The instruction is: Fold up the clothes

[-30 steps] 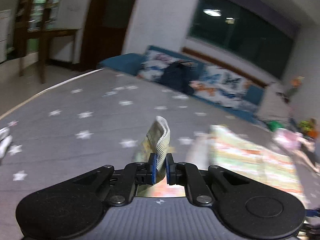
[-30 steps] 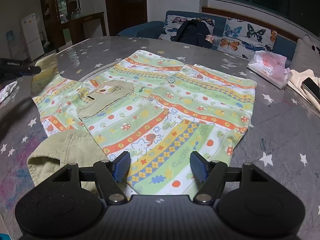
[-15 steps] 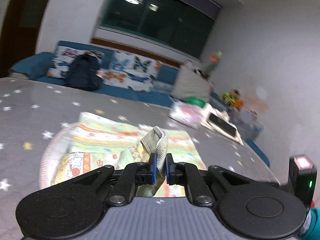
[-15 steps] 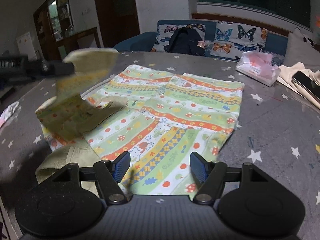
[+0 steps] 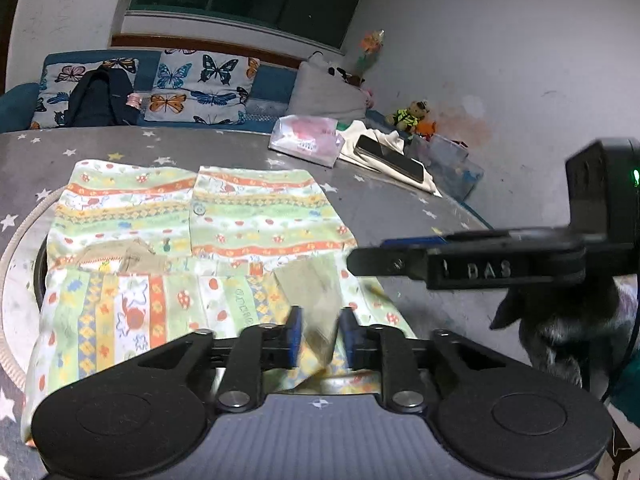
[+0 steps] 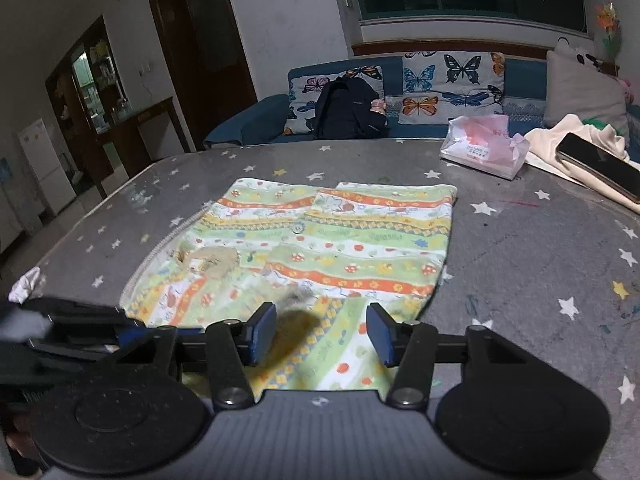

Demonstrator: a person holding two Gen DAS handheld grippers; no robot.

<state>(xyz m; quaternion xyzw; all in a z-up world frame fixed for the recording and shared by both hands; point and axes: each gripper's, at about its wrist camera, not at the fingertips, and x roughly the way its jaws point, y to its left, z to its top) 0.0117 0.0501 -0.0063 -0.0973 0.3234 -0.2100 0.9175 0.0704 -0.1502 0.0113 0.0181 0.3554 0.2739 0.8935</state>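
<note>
The left gripper (image 5: 319, 334) now stands half open, the sleeve cuff (image 5: 318, 312) slipping free across the patterned shirt (image 5: 224, 236) mid-table. The right gripper (image 6: 321, 330) waits wide open at the near edge; this fold looks finished.

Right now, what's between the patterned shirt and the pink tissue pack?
Nothing but bare star-print table. In the right wrist view, the patterned shirt ends short of the pink tissue pack, and they don't touch.
</note>
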